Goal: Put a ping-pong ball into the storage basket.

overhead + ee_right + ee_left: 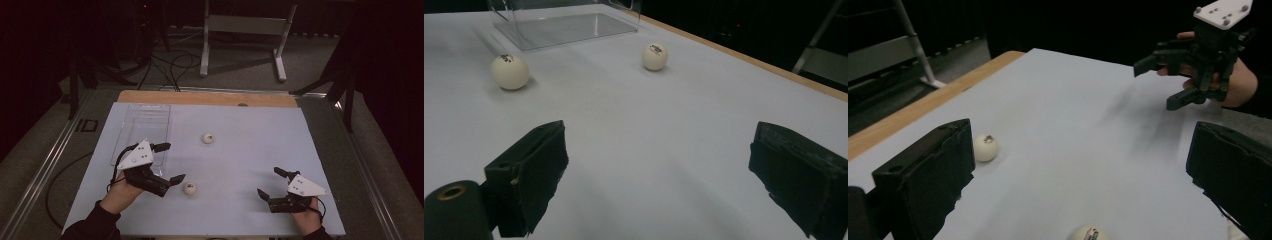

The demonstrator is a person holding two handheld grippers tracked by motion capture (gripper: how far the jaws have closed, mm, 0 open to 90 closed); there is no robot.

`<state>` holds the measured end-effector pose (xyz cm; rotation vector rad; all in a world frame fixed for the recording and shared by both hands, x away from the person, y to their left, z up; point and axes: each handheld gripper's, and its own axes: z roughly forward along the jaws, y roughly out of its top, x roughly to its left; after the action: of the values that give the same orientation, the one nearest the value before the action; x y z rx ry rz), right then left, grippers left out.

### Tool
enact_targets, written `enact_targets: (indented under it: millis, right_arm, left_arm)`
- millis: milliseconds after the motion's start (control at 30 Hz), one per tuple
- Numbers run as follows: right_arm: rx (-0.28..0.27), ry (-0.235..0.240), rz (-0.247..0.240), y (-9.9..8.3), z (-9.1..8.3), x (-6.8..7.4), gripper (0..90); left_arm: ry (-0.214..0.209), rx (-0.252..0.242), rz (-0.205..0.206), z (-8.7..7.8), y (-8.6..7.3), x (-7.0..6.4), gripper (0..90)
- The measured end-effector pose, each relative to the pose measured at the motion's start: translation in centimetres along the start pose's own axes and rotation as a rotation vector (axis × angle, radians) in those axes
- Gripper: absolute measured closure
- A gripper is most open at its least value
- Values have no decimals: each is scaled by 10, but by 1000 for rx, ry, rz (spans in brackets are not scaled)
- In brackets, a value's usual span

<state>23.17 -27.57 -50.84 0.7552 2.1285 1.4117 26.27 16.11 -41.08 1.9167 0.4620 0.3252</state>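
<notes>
Closest to the person, two hands on the white table, one gripper in each. Left gripper near the front left, jaws wide apart with nothing between them, black tips pointing toward the middle of the table. Just beside its lower jaw tip, a small white ball, the near ball, resting on the table and not touched. Same near ball at the bottom edge of the left gripper view, low between the two black jaws. Right gripper near the front right, well apart from the near ball, jaws also wide apart and holding nothing. Right gripper again in the left gripper view, up off the table in a hand, with its grey plate on top. Farther out, near the middle of the table, a second white ball, the far ball, alone, with a dark mark on it. Both balls in the right gripper view too, near ball on the left and far ball farther right, both ahead of the open jaws. Behind the left gripper, a clear plastic tray lying flat on the far left part of the table, nothing inside. Past the table's wooden back edge, a grey floor with black cables and a white metal stand.
</notes>
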Motion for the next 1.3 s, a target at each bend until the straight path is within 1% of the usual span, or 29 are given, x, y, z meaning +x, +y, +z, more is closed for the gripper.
enact_targets:
  millis: [133, 433, 533, 600, 700, 800, 867, 900, 967, 1000, 1067, 1133, 1233, 1300]
  right_arm:
    - [2, 1, -2, 0, 0, 0, 85]
    - [3, 7, -1, -1, 1, 0, 85]
    - [5, 10, 0, -1, 1, 0, 85]
    - [7, 12, -1, -1, 2, 0, 85]
    - [6, 13, 0, -1, 2, 0, 85]
    - [7, 14, -1, -1, 2, 0, 85]
    - [8, 15, -2, -1, 2, 0, 85]
    - [8, 15, -2, -1, 2, 0, 85]
    - [9, 15, -2, -1, 2, 0, 85]
    - [8, 17, 0, -1, 2, 0, 85]
    - [9, 17, -1, -1, 2, 1, 85]
    - [10, 17, -1, -1, 2, 1, 85]
    - [10, 19, -4, -1, 2, 0, 85]
    - [11, 22, -3, -1, 2, 0, 85]
  left_arm:
    - [-19, 14, -5, 8, -2, -2, 3]
    - [-51, 31, -34, 21, -8, -4, 3]
    - [-54, 44, -34, 25, -10, -5, 3]
    - [-61, 63, -47, 28, -12, -5, 3]
    - [-59, 65, -43, 30, -14, -8, 3]
    - [-76, 72, -44, 33, -16, -9, 3]
    - [-87, 104, -42, 37, -19, -9, 3]
    - [-88, 108, -41, 38, -20, -10, 3]
    - [-94, 134, -44, 42, -22, -10, 3]
    - [-90, 145, -38, 43, -23, -11, 3]
    - [-99, 167, -43, 47, -26, -11, 3]
    - [-92, 189, -39, 50, -28, -12, 3]
    - [-98, 216, -53, 53, -32, -11, 3]
    - [-97, 242, -52, 56, -34, -12, 3]
